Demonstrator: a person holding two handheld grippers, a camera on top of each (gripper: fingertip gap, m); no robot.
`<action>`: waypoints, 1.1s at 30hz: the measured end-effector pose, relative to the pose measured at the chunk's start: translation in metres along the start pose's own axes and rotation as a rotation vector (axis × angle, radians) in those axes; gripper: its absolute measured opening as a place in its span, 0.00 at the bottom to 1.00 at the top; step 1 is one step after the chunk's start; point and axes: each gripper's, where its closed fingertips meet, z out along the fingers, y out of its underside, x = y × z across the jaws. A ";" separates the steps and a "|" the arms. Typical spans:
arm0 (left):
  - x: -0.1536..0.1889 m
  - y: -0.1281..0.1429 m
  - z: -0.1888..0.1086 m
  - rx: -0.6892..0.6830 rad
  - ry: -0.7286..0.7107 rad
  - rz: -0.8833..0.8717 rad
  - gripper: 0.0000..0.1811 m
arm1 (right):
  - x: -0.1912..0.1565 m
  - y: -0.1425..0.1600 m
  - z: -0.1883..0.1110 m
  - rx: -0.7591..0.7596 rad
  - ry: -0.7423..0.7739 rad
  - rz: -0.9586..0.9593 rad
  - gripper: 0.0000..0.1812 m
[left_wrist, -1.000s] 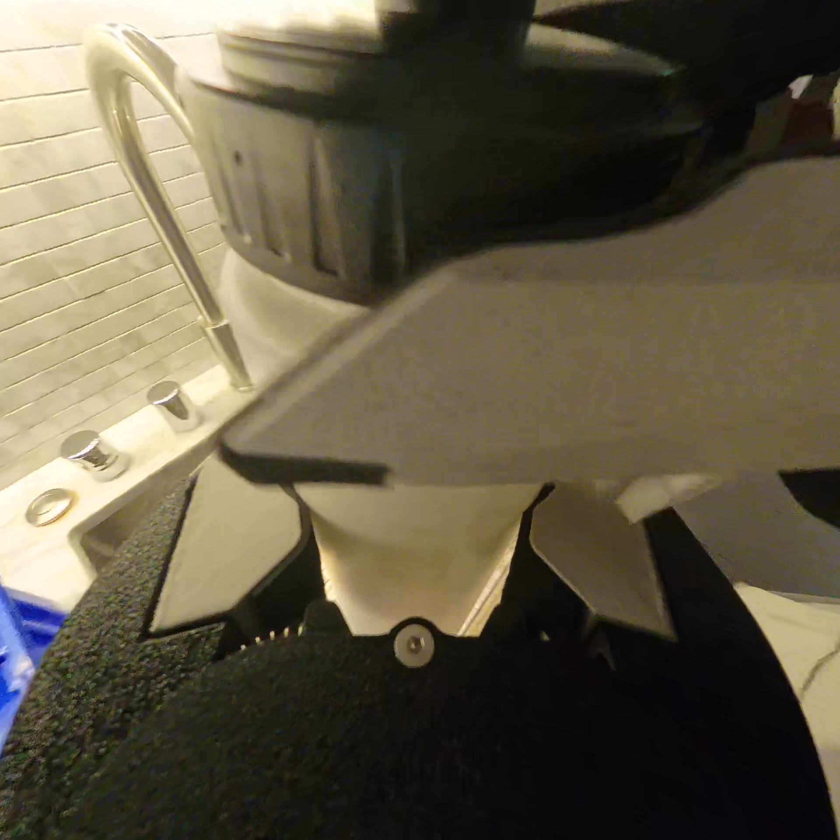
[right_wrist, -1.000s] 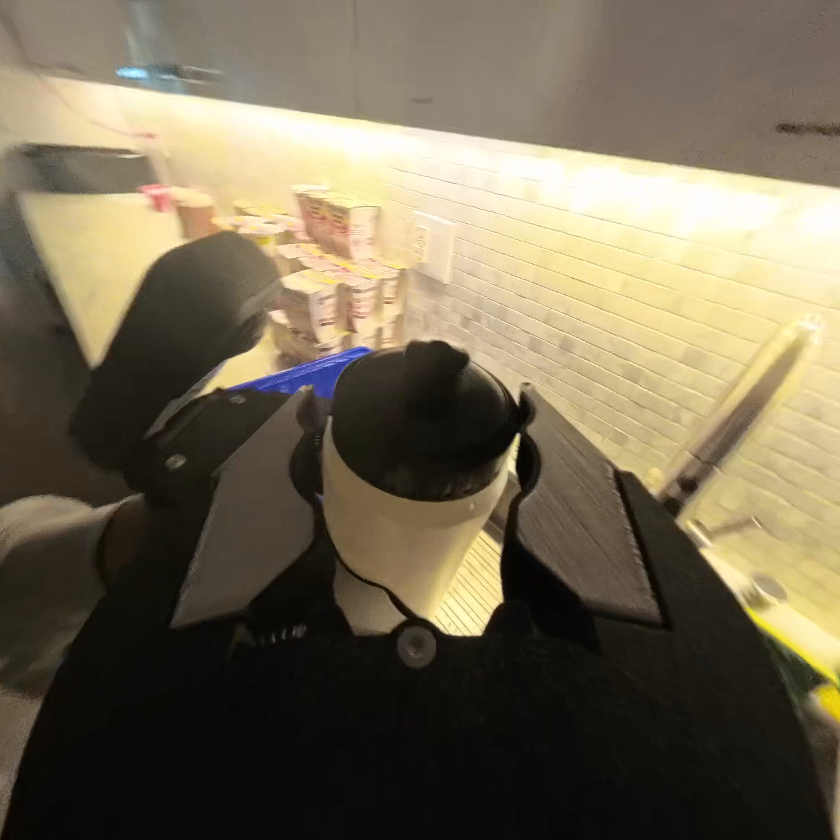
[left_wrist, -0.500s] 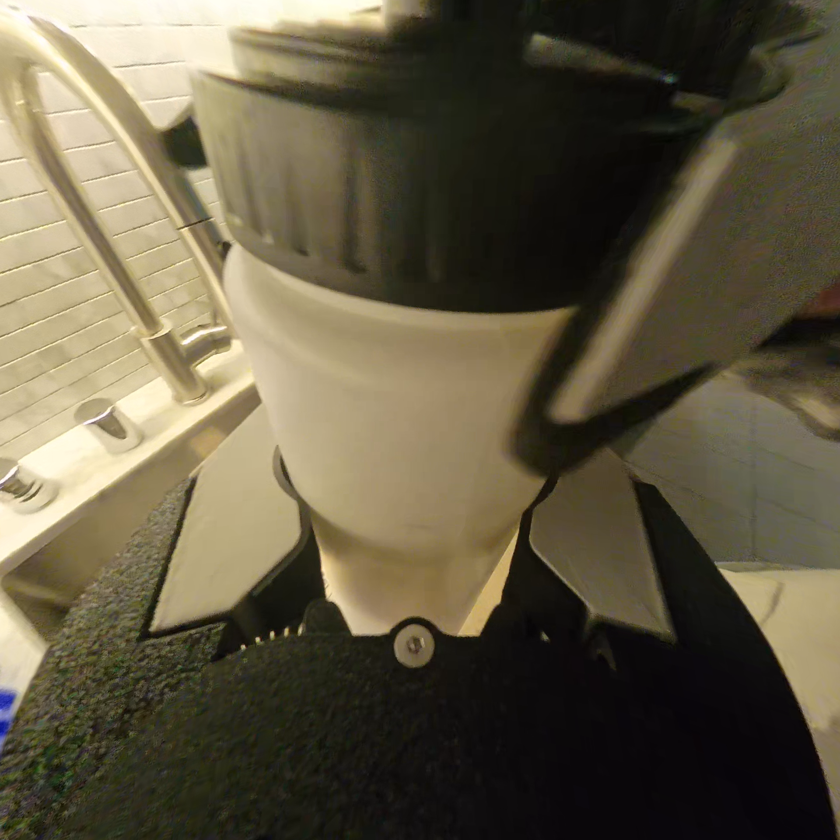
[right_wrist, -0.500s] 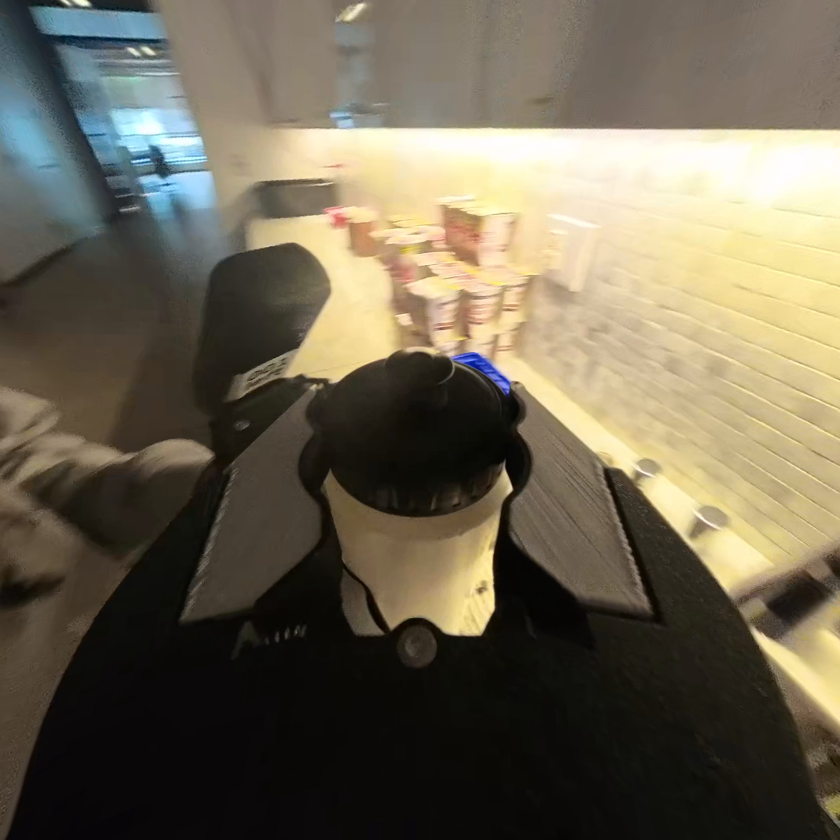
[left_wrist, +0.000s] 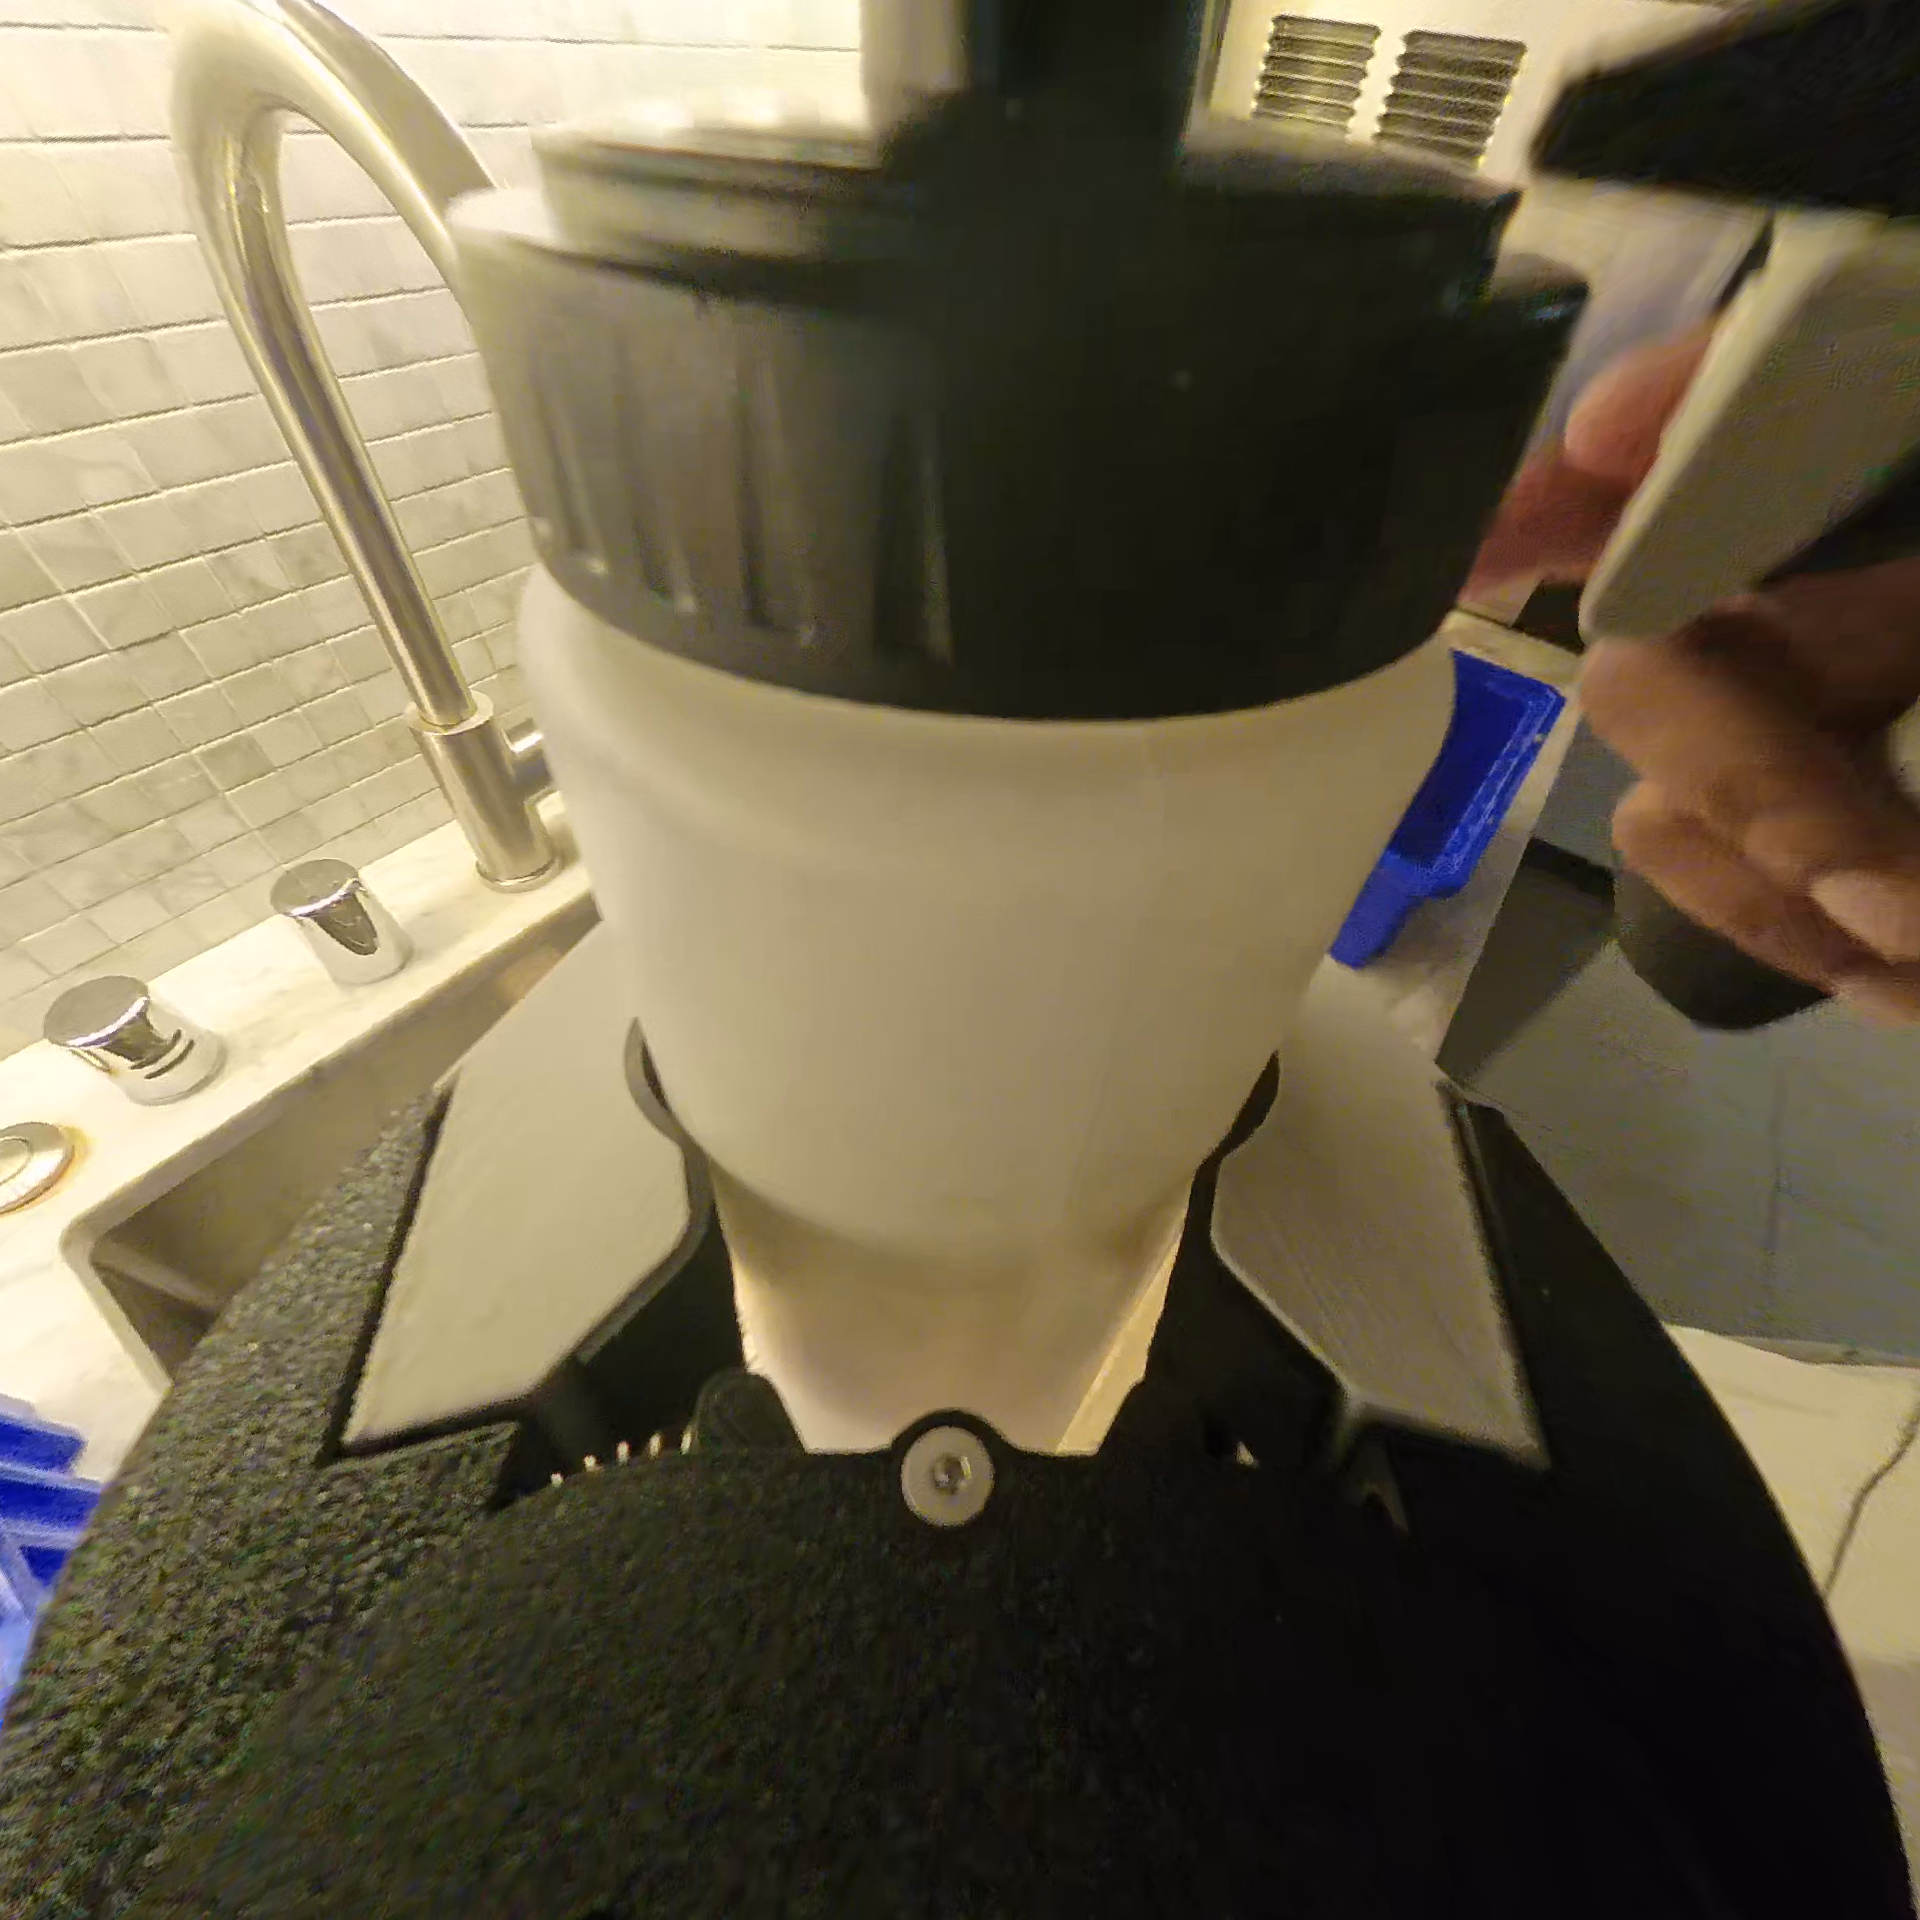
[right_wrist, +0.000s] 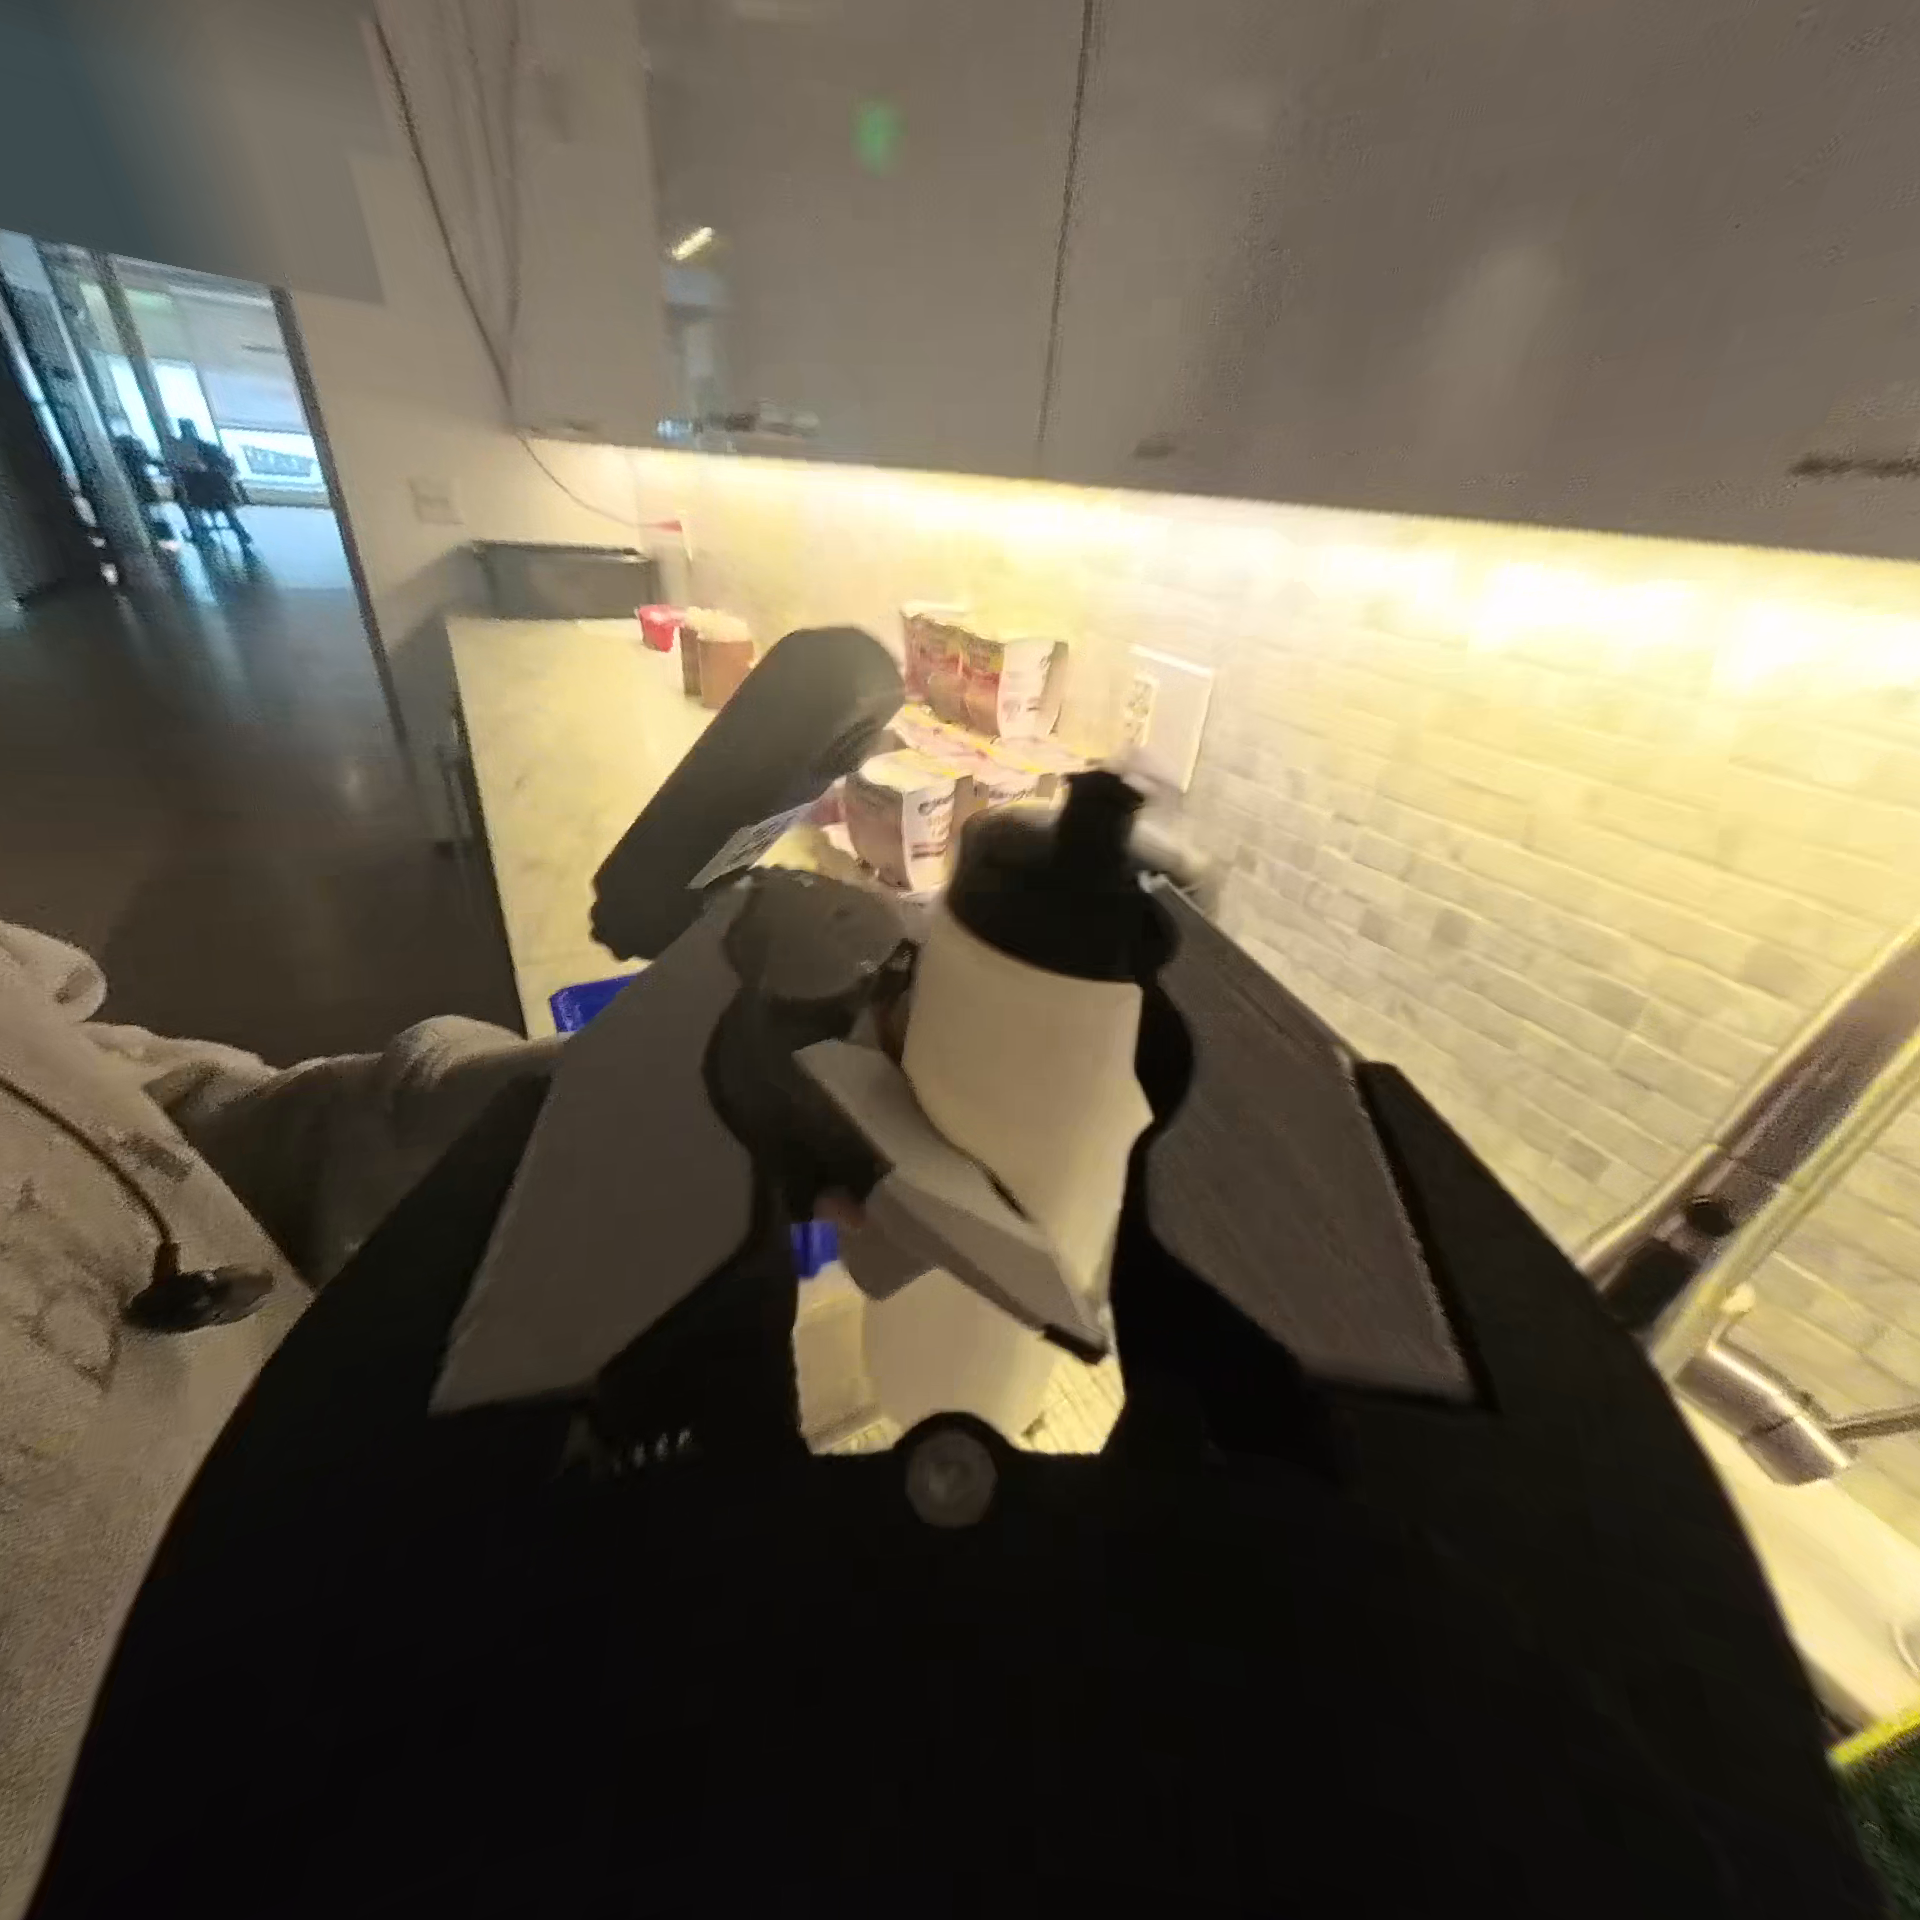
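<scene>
A white bottle (left_wrist: 956, 935) with a black ribbed cap (left_wrist: 987, 447) stands upright between the fingers of my left gripper (left_wrist: 951, 1101), which is shut on its lower body. In the right wrist view the bottle (right_wrist: 1018, 1049) sits just ahead of my right gripper (right_wrist: 951, 925), whose jaws stand wide apart, with the cap (right_wrist: 1060, 883) close to the right fingertip; I cannot tell whether they touch. The left gripper's grey finger (right_wrist: 935, 1205) clamps the bottle there. One right gripper finger (left_wrist: 1766, 436) and the hand (left_wrist: 1766, 810) holding it show beside the cap at the upper right.
A curved steel faucet (left_wrist: 312, 416) and a sink (left_wrist: 260, 1174) lie behind the bottle on the left, with chrome knobs (left_wrist: 332, 914) on the counter. A blue bin (left_wrist: 1455, 810) sits to the right. Stacked cup packages (right_wrist: 935, 769) stand against the tiled wall. A sleeve (right_wrist: 312, 1091) is at left.
My right gripper was closed around the black cap; its jaws have opened and it has drawn back from the bottle. The left gripper keeps holding the bottle.
</scene>
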 end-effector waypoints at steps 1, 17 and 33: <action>0.000 0.000 -0.001 0.002 0.007 -0.002 0.57 | 0.009 -0.004 -0.001 0.008 -0.003 0.007 0.43; 0.028 0.004 0.003 -0.017 0.092 0.051 0.57 | 0.011 0.025 0.053 -0.118 -0.233 0.089 0.43; 0.059 0.012 0.010 -0.011 0.263 0.100 0.57 | -0.009 0.026 0.023 -0.216 -0.509 0.084 0.50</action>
